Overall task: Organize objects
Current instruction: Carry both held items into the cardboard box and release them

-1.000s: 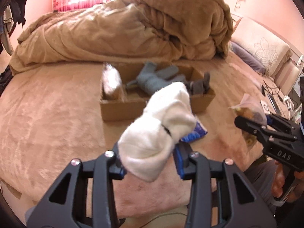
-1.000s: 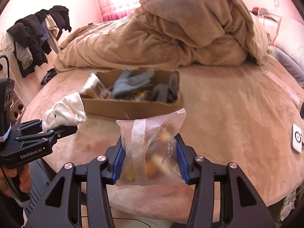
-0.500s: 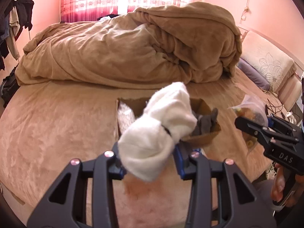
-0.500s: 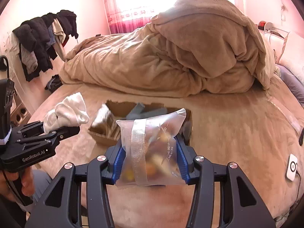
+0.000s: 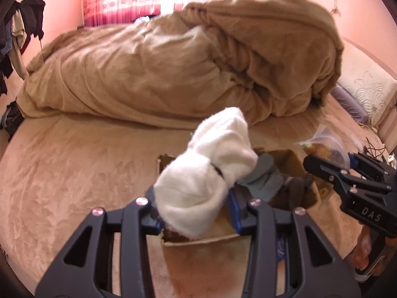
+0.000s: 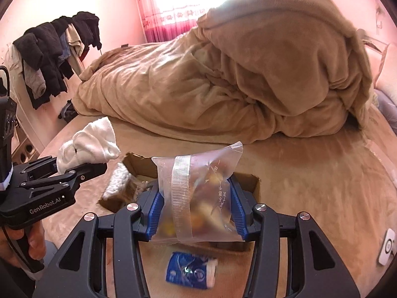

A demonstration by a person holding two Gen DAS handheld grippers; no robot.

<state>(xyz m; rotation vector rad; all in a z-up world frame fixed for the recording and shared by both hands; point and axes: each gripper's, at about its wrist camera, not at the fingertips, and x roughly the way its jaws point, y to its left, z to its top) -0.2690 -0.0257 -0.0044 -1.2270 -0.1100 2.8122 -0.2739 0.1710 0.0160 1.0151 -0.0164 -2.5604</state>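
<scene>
My left gripper is shut on a rolled white sock and holds it above the near left part of an open cardboard box on the bed. The box holds grey and dark socks. My right gripper is shut on a clear plastic bag of snacks, held over the box's near edge. The left gripper with the white sock shows at the left in the right wrist view. The right gripper's fingers and bag show at the right in the left wrist view.
A blue and white packet lies on the tan bed cover in front of the box. A heaped tan duvet fills the back of the bed. Pillows lie at the right. Dark clothes hang at the left. A white device lies far right.
Both grippers have risen and moved forward over the box with their loads; the box now sits close below them. Both grips are unchanged.
</scene>
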